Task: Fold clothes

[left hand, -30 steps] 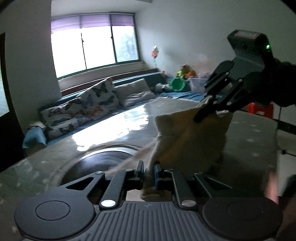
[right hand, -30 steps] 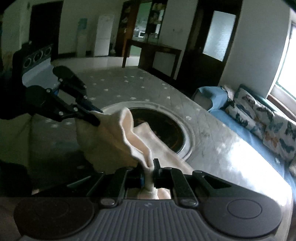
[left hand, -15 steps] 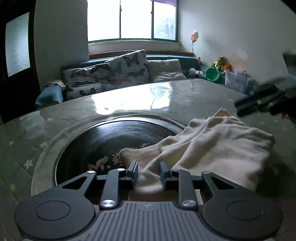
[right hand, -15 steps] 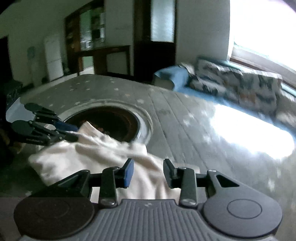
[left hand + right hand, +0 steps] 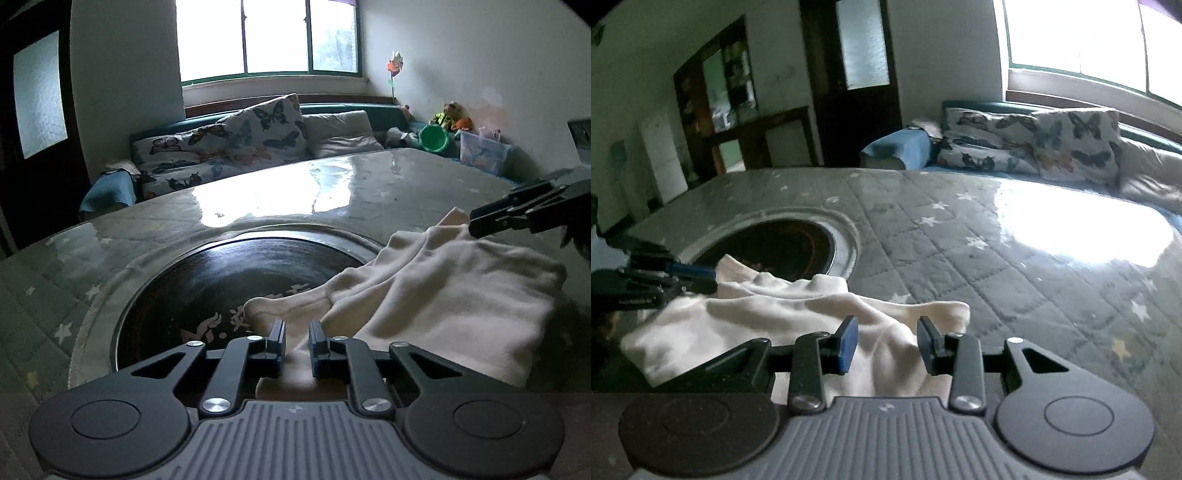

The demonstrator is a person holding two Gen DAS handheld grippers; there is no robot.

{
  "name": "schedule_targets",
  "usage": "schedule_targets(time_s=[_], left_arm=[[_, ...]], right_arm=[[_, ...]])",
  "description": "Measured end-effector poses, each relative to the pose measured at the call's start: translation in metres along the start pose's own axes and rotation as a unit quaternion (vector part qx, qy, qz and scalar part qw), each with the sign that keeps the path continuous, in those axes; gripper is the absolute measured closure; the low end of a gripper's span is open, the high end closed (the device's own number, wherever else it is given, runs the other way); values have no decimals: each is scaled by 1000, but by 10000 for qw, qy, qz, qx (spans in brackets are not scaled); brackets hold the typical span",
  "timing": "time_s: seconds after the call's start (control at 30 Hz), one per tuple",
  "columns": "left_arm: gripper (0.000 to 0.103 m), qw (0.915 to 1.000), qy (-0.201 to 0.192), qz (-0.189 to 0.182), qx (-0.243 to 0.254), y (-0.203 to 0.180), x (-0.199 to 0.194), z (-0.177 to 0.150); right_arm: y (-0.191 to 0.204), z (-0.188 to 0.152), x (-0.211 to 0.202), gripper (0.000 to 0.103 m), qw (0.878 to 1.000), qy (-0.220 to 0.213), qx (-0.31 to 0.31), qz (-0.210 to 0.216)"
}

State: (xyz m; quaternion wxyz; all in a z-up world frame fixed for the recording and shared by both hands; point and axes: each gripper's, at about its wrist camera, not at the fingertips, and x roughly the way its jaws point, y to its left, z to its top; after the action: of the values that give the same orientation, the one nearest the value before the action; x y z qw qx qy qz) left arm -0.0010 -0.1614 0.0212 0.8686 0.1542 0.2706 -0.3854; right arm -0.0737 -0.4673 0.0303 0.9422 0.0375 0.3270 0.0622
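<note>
The quilted table [image 5: 1015, 258] carried a cream garment [image 5: 454, 295], bunched at the near edge and lapping over the dark round inset [image 5: 221, 288]. The right gripper [image 5: 888, 341] stood spread over its near-right corner, gripping nothing. The left gripper [image 5: 297, 338] was closing on a near-left fold, a narrow gap showing. Judged best practice: pinch single-layer corners, then draw the cloth flat before creasing.

A second ago the cream garment [image 5: 443, 288] hung lifted between both grippers; now it lies on the counter [image 5: 960, 236], the right gripper [image 5: 888, 341] spread apart, the left gripper [image 5: 297, 339] closing
</note>
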Motion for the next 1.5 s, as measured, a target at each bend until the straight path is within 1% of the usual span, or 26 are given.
schedule_targets(time_s=[0.07,0.1,0.13,0.17,0.23,0.33,0.4,0.43,0.5,0.53,0.57,0.63,0.67,0.77,0.83,0.9,1.0,1.03,1.07,1.17,1.23,1.3,1.37,1.43,1.47,1.5], left_arm=[[93,10000,-31,45,55,-2,0,0],[95,9999,-46,82,90,-2,-1,1],[96,9998,-72,112,111,-3,-1,2],[96,9998,-111,143,114,-3,-2,4],[96,9997,-201,135,96,-2,-4,8],[96,9995,-306,-12,11,0,-7,12],[93,9994,-249,-225,3,0,-8,13],[90,9994,-230,-270,46,-1,-8,12],[75,9991,-198,-350,138,-4,-10,10],[73,9990,-202,-352,208,-6,-10,9],[72,9988,-193,-364,269,-8,-10,9],[71,9986,-86,-392,346,-10,-6,9],[71,9985,-32,-374,401,-12,-2,9],[72,9975,66,-371,591,-17,5,7],[76,9965,79,-375,738,-22,9,6],[87,9962,82,-384,775,-24,11,4],[92,9957,19,-262,892,-27,13,4],[93,9954,9,-220,929,-29,13,5],[94,9951,-4,-176,971,-30,13,5],[95,9937,-86,-32,1117,-36,12,9],[95,9926,-243,70,1189,-38,8,13],[95,9913,-422,144,1236,-39,5,16],[95,9917,-415,170,1209,-40,10,18],[94,9916,-300,234,1237,-43,21,17],[91,9916,-213,272,1250,-45,28,15],[91,9920,-132,284,1223,-45,33,14]], right_arm=[[2,1,7,69,9999,70,-72,-1],[3,-1,10,72,9999,124,-93,4],[4,-2,14,85,9998,184,-111,11],[5,-3,14,90,9997,188,-124,-14],[10,-4,9,95,9997,107,-178,-150],[16,-3,-3,96,9991,-90,-225,-355],[18,-4,-2,95,9988,-3,-205,-436],[18,-5,-1,94,9988,49,-237,-422],[20,-4,-1,86,9989,89,-245,-384],[19,-1,-3,84,9993,30,-177,-319],[19,3,-5,80,9998,-22,-92,-180],[20,13,-5,69,9999,-95,6,79],[22,18,-3,67,9998,-106,4,154],[28,25,11,67,9996,67,-127,235],[28,24,22,67,9994,198,-143,255],[28,23,29,67,9991,279,-97,302],[30,20,33,67,9990,300,-143,297],[32,19,34,69,9990,301,-204,259],[34,18,35,78,9989,321,-248,236],[42,13,37,91,9984,318,-442,137],[45,12,31,93,9987,126,-487,-2],[46,13,18,93,9984,-222,-492,-138],[46,12,15,93,9979,-376,-466,-256],[45,6,23,91,9976,-323,-469,-387],[45,4,28,90,9978,-210,-466,-411],[44,2,33,87,9980,-130,-452,-424]])
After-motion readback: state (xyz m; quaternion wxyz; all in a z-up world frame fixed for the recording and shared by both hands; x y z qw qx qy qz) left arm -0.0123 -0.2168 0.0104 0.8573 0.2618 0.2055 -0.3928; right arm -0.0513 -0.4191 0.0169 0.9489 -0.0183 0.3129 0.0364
